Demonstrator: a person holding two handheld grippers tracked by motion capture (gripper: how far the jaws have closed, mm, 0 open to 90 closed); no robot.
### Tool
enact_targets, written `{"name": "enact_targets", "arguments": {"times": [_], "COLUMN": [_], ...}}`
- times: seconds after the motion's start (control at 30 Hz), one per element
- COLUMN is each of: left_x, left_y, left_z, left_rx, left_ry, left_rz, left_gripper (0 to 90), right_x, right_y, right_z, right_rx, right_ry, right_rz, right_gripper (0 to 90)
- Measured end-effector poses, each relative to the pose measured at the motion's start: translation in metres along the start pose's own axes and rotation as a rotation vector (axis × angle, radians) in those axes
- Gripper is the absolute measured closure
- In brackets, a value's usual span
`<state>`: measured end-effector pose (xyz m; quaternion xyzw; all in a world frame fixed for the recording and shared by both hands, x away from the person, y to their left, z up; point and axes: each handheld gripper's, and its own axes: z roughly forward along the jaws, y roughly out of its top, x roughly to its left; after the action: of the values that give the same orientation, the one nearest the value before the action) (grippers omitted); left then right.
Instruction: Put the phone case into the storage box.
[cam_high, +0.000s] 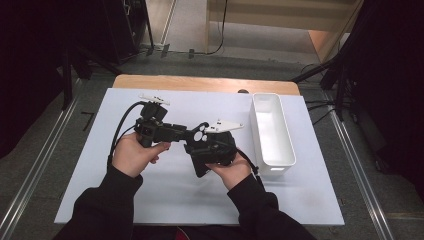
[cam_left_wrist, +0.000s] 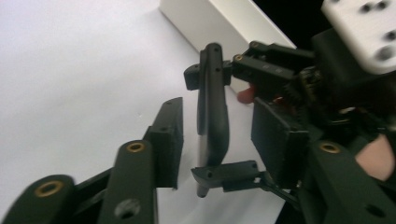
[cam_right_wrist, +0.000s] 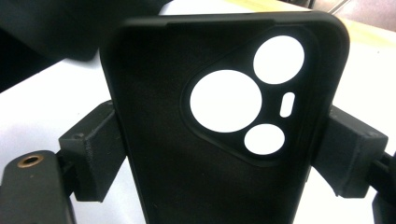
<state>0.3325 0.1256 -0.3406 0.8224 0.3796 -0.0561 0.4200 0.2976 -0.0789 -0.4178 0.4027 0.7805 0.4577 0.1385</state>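
Right gripper view: phone case bottom cut off.

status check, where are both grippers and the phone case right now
Right gripper clamped on black phone case by its edges. Left gripper open, pads astride the case, not pressing. White bin off to the right, nothing blocking.

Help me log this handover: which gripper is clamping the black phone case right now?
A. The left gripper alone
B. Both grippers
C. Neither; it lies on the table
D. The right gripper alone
D: in the right gripper view the right gripper presses both edges of the phone case, while the left gripper stands open, clear of it.
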Motion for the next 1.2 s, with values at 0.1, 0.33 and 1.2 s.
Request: {"name": "enact_targets", "arguments": {"times": [0.1, 0.33, 1.2], "left_x": [0.001, 0.005, 0.035], "left_y": [0.001, -0.001, -0.028], "left_z": [-0.006, -0.011, 0.009], "left_rx": [-0.008, 0.000, 0.029], "left_ry": [-0.010, -0.015, -0.084], "left_rz": [0.008, 0.068, 0.172], "left_gripper": [47.2, 37.9, 28.0], "right_x": [-0.003, -0.010, -0.045], "right_y": [-0.001, 0.000, 0.011], "right_z": [0.000, -0.004, -0.031], "right_rx": [0.010, -0.001, -0.018], "right_ry": [0.005, 0.018, 0.207], "right_rz": [0.007, 0.031, -0.033], "right_gripper": [11.8, 11.8, 11.7]}}
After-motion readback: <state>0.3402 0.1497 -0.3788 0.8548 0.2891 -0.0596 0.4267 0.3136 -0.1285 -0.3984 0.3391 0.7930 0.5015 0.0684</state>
